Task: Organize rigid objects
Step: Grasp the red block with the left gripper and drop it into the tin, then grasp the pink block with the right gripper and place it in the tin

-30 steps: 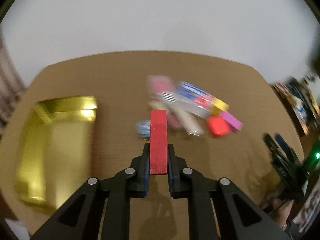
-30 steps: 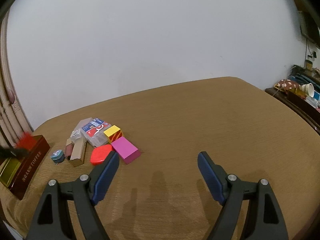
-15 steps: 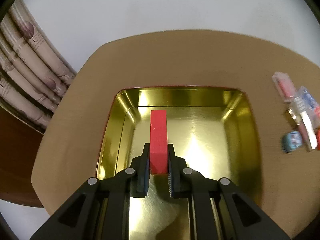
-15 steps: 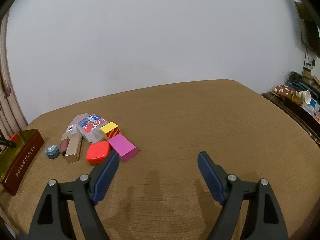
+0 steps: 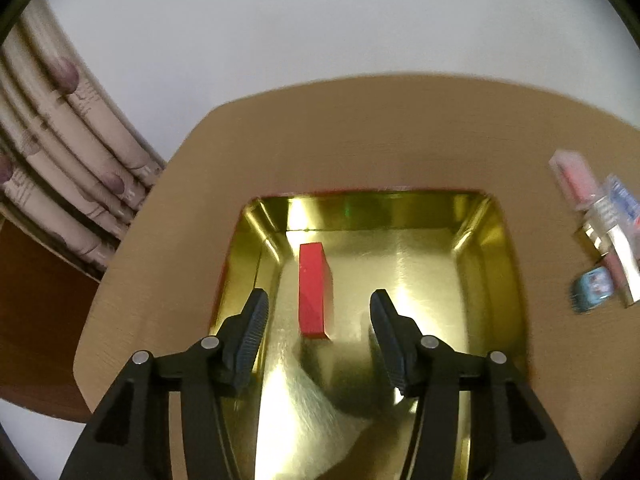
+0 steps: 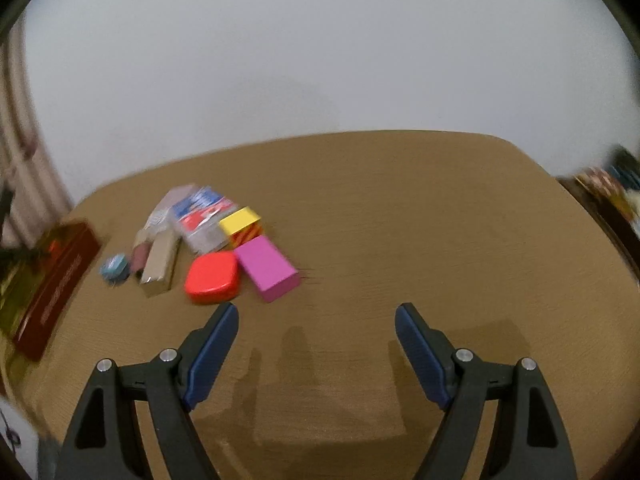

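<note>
Left tool (image 5: 316,312) hung spread above the shiny gold rectangular tin tray (image 5: 492,264), where the red rectangular block (image 5: 314,288) lay free. Right tool (image 6: 316,336) gaped over bare brown tabletop (image 6: 400,220); ahead sat a blurred red rounded case (image 6: 212,277), magenta box (image 6: 266,268) and yellow block (image 6: 240,220).

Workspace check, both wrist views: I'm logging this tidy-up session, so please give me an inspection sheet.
Surface: brown table, woven-looking top.
Job's things: red block lies inside the gold tin, released. Left on the table: pink block, red case, yellow box, blue-red pack, tan box, small blue round item.
Clutter: nothing seen.
Grippers: left gripper open above the tin; right gripper open, empty, over bare table.
Cables: nothing seen.
Surroundings: white wall, curtain, blurred shelf items.
</note>
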A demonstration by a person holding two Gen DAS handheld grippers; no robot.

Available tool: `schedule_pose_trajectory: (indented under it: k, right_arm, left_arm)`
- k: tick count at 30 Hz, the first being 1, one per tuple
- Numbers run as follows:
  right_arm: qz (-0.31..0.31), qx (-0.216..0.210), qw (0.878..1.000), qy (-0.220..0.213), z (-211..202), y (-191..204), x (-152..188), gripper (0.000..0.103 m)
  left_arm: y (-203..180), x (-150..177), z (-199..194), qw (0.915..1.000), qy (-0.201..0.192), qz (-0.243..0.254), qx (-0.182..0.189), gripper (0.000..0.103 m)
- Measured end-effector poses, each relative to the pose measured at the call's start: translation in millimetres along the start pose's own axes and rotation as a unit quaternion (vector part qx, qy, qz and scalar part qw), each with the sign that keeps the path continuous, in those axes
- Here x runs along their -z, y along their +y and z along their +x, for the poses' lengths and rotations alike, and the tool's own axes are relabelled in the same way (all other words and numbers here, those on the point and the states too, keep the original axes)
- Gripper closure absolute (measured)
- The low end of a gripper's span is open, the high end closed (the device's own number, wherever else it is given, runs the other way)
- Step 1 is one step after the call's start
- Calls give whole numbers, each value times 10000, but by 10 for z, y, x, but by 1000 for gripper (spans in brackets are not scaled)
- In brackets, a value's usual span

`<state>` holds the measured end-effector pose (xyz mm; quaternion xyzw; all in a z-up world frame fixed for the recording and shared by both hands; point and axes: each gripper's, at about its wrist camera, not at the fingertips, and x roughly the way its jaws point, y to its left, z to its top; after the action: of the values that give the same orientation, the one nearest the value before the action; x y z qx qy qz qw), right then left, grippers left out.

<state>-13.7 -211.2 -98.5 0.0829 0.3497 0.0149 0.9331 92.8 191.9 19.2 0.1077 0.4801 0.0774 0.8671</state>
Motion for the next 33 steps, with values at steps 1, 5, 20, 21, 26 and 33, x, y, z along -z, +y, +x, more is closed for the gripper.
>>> schedule_pose_trajectory:
  k: [1,5,20,21,26,33]
  right_arm:
    - [-250,-7,9997,75,24,33,-53,20]
    - [-1269,-187,9910,377,201,100,-269,20]
    - [-2484,-528,9552,1519,843,327,-563,22]
    - [-2535,-512,9531,1571,919,364,-587,25]
    - [-2632,-656,9427,1942,1079,432,-595,66]
    - [-2535,-623,9446,1988,978,508,-573,73]
  left_arm:
    - [17,22,-121,9999,-99,-77,64,52]
    - [-52,218,-553,9977,-269,-284,562,33]
    - [-754,1271,-1358,9800,-49,-347,1958,32]
    - [-793,1314,-1363,9784,36,-320,2040,32]
    - [-792,1478,-1333,9796,164,-301,1978,32]
    - [-764,1669,-1365,9796,153,-469,1950,32]
